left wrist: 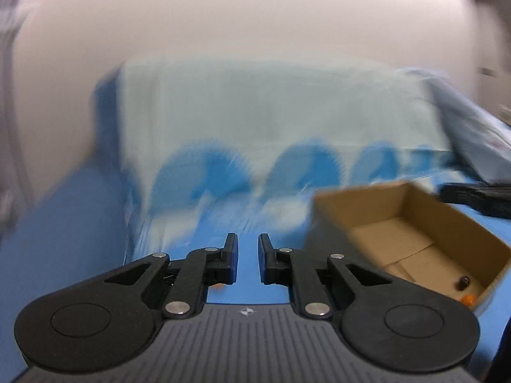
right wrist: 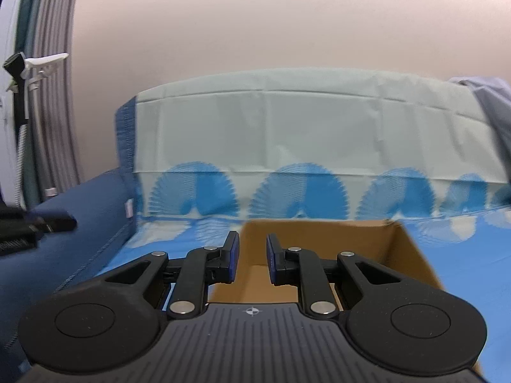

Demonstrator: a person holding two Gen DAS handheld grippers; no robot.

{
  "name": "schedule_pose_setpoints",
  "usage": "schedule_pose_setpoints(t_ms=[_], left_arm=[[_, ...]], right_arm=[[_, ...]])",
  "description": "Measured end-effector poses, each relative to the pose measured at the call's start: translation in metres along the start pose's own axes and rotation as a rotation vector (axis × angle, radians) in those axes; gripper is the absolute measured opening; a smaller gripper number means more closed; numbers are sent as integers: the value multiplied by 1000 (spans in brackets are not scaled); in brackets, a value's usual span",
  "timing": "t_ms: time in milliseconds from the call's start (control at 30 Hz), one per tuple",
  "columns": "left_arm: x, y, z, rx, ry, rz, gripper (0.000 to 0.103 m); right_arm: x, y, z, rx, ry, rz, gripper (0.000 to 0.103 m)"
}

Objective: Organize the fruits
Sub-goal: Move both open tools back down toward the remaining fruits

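Left wrist view is badly smeared w/ blur. The black two-finger left gripper [left wrist: 248, 263] sits at 6 o'clock, jaws drawn in to a narrow slit w/ nothing between the pads – only the bright blue tablecloth [left wrist: 80, 223] shows in the gap. A tiny orange speck peeks out under the left finger; too small to tell what it is.

The open brown cardboard box [left wrist: 440, 210] lies at 4 o'clock of that view, tilted in frame, its floor of folded flaps mostly bare. In its near corner: one small dark roundish fruit [left wrist: 463, 282] and, just beside it at the box wall, a small orange fruit [left wrist: 469, 300], partly hidden by the gripper's link. A black object [left wrist: 479, 196] sits at 3 o'clock, beyond the box – can't tell what.

Right wrist view is sharper. The black right gripper w/ blue pads [right wrist: 252, 263] hangs over the same box [right wrist: 319, 239], which fills centre to 4 o'clock. Jaws stand at a narrow gap, empty; box floor shows through it. No fruit visible inside from here.

Behind, at 12 o'clock in both views: a pale grey-green folded sheet w/ blue fan-shaped print [right wrist: 303, 134] draped up against a pinkish wall [right wrist: 255, 25]. A dark blue cushion [right wrist: 80, 223] at 9 o'clock.
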State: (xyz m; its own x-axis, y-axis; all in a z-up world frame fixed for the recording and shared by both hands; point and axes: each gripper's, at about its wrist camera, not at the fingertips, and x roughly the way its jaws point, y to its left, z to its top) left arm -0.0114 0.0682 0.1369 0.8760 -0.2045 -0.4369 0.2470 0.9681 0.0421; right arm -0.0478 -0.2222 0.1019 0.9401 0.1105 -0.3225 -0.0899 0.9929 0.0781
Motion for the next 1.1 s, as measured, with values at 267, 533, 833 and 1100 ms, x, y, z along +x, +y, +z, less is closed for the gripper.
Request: schedule_pose_setpoints(t_ms=[267,533,833,1100], left_arm=[[-3,31,3,-210,-15,20,20],[20,23,-4,-169,69,-15,20],[81,35,-17,-251,336,-71,20],[130,31,-36,-281,446,-35,41]], right_arm=[[15,53,-11,-86,45,134,20],[47,107,-33,-200,191,324,19],[111,145,-73,-287,493,326,26],[141,155,-98,-267,626,334,36]])
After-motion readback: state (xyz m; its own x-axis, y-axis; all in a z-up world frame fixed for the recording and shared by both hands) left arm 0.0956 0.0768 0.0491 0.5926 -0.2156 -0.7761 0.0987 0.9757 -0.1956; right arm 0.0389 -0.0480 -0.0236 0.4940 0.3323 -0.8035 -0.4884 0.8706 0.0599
